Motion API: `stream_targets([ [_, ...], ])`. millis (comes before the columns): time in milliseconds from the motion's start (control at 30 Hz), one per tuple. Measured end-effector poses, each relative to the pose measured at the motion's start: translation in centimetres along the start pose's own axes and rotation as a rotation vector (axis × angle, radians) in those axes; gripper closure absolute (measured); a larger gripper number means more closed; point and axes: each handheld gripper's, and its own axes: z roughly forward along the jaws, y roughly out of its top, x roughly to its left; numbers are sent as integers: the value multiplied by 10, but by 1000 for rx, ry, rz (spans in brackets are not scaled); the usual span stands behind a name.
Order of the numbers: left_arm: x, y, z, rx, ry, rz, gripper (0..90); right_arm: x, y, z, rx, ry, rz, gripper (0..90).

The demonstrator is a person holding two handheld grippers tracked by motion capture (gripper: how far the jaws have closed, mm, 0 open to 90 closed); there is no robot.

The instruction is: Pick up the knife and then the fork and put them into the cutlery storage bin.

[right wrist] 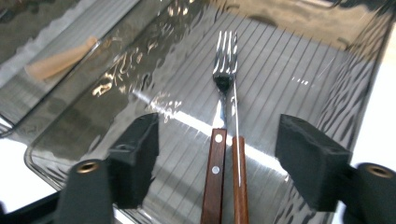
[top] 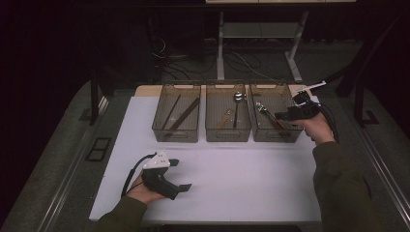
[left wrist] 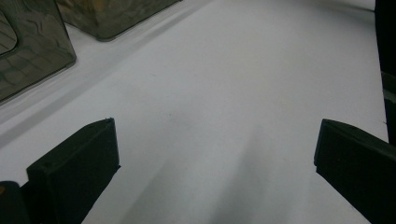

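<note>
Right gripper view: fork (right wrist: 224, 140) lies flat in bin (right wrist: 327, 60), tines pointing away, handle toward open right gripper (right wrist: 219, 158); nothing gripped.

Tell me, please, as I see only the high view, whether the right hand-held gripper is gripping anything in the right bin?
Observer: No; the right hand-held gripper is open, its pads touching nothing.
Operator: What lies below it?
Observer: A fork with a riveted wooden handle lies on the bin floor, a second wooden handle beside it.
Operator: And the left one?
Observer: The left hand-held gripper is open over bare white table.
</note>
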Motion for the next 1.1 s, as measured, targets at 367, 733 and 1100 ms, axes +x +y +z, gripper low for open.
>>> stream_targets([
  [367, 1, 0, -1, -1, 4, -2, 0, 16, -12, -19, -118, 39, -34, 144],
  [733, 0, 0, -2, -4, -1, -7, 0, 41, -36, -31, -196, 54, -80, 124],
  [1100, -1, -1, -2, -6, -3, -5, 0, 62, -70, -45, -238, 117, -109, 124],
])
